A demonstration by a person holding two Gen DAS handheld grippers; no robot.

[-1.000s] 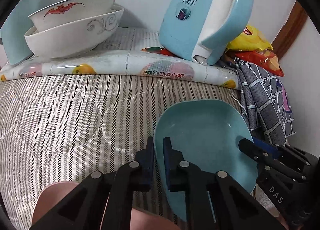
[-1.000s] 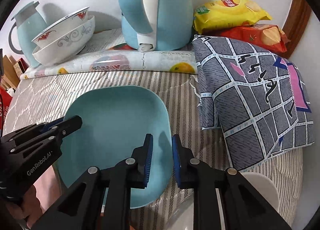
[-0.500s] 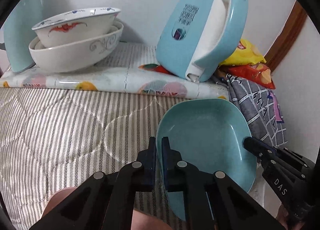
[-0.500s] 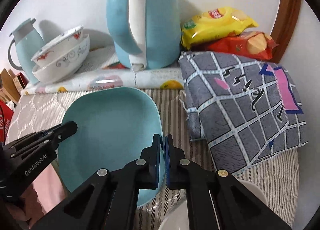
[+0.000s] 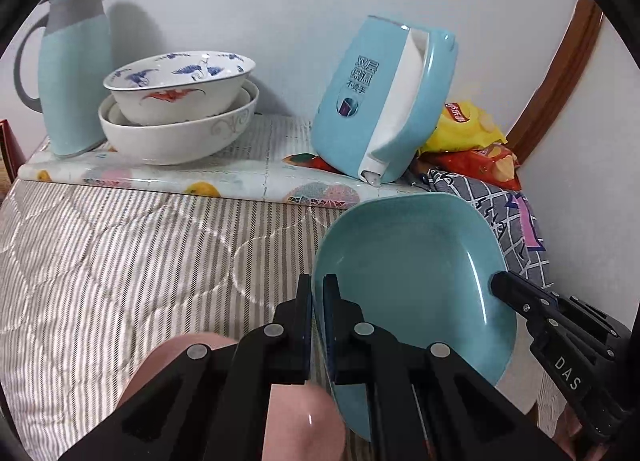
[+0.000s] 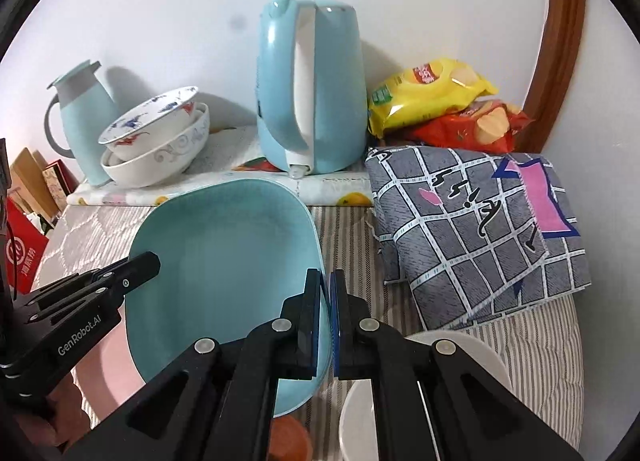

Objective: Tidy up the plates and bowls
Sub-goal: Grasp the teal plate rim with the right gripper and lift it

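A teal rounded-square plate [image 5: 408, 269] [image 6: 224, 249] hangs tilted above the striped quilt, held from both sides. My left gripper [image 5: 318, 301] is shut on its left rim, and my right gripper [image 6: 326, 301] is shut on its right rim. Each view also shows the other gripper's tip at the far rim: the right gripper [image 5: 500, 283] and the left gripper [image 6: 146, 261]. Two stacked bowls [image 5: 180, 109] [image 6: 156, 145], a painted one inside a white one, sit on the oilcloth ledge at the back left. Below the plate lies a pink dish [image 5: 224, 381].
A blue kettle [image 6: 312, 93] and a blue thermos jug [image 5: 72, 69] stand on the ledge by the wall. Snack bags [image 6: 432, 89] and a folded grey checked cloth [image 6: 480, 229] fill the right. White dishes [image 6: 460, 345] lie at the bottom right.
The right gripper's jaws closed onto the plate's rim. Both grippers then rose with the plate, and the bowls and kettle dropped lower in view.
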